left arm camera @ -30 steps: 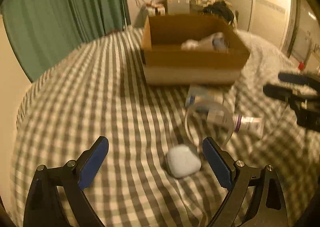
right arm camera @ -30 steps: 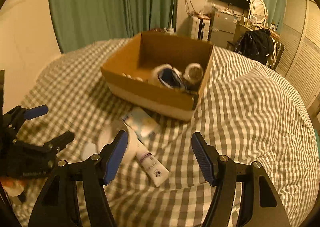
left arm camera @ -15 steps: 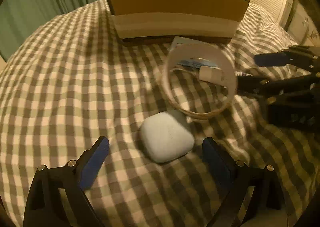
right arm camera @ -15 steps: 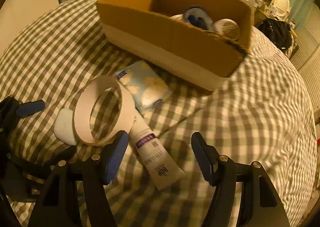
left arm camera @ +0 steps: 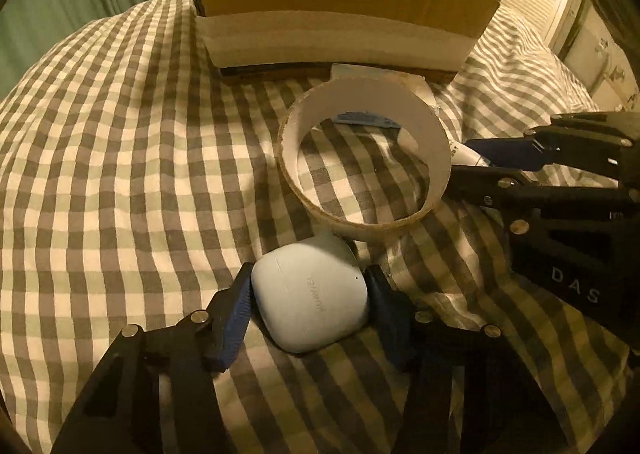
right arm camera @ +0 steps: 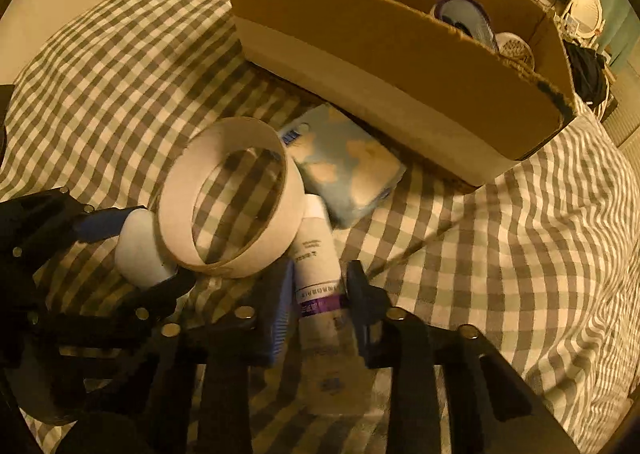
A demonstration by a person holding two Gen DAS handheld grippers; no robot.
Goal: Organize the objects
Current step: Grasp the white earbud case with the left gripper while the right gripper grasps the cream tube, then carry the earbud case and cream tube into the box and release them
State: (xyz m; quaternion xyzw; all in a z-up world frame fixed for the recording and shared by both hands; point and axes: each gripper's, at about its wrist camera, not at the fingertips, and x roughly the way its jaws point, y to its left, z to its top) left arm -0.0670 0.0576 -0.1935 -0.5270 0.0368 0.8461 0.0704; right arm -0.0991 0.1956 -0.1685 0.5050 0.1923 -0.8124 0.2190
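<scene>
I am working two handheld grippers over a bed covered in a grey-and-white checked sheet (left arm camera: pixel 120 173). In the left wrist view, my left gripper (left arm camera: pixel 308 304) sits at lower centre with its blue-padded fingers (left arm camera: pixel 236 318) pressed against both sides of a pale blue, rounded plastic earbud case (left arm camera: pixel 310 296), which lies on the sheet. The case fills the gap between the pads, so I judge it grasped.

In the right wrist view, my right gripper (right arm camera: pixel 318 304) is at lower centre, its fingers closed in on a white squeeze tube with a purple band (right arm camera: pixel 318 278). The tube's long axis runs straight up the frame, in line with the fingers, with its cap end (right arm camera: pixel 316 205) pointing away toward the box. The pads appear to touch the tube's sides near the purple band.

Just above the case and left of the tube lies a wide white cardboard ring (right arm camera: pixel 230 201), resting on its edge rim and touching the case. A flat, light blue soft pack with cream patches (right arm camera: pixel 348 169) lies above the tube, tucked against the box.

The open brown cardboard box with a white lower band (left arm camera: pixel 340 33) fills the upper part of both views, beyond all the loose items. Both grippers look about equally near to it.

Counted: one case, one tube, one ring, one pack and one box. Inside the box I can make out at least two items (right arm camera: pixel 464 19), but not clearly.
</scene>
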